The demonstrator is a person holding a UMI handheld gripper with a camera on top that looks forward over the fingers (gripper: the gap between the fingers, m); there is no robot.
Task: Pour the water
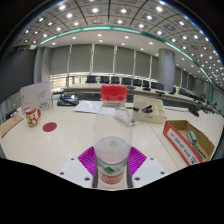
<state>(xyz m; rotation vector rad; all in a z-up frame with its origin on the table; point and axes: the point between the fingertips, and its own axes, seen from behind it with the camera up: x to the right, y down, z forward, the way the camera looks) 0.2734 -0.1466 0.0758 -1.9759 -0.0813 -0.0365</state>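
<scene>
Clear plastic catches the eye first in the gripper view: a water bottle (112, 150) with a white cap and a red-and-green label stands upright between the gripper (112, 160) fingers, its lower body set against the magenta pads (88, 157) on both sides. Both fingers appear to press on it, so the jaws are clenched around the bottle. Just beyond the bottle, on the pale table (70, 130), stands a clear cup with a red rim (114, 98), upright and empty-looking, though I cannot tell for certain. To the near right lies a brown cardboard box (188, 138) with a red label. Left of the bottle a small red disc (50, 127) rests on the table, and farther left stands a white card (35, 100) with a red mark. Far across the table are dark chairs (110, 80) beneath a row of windows.
</scene>
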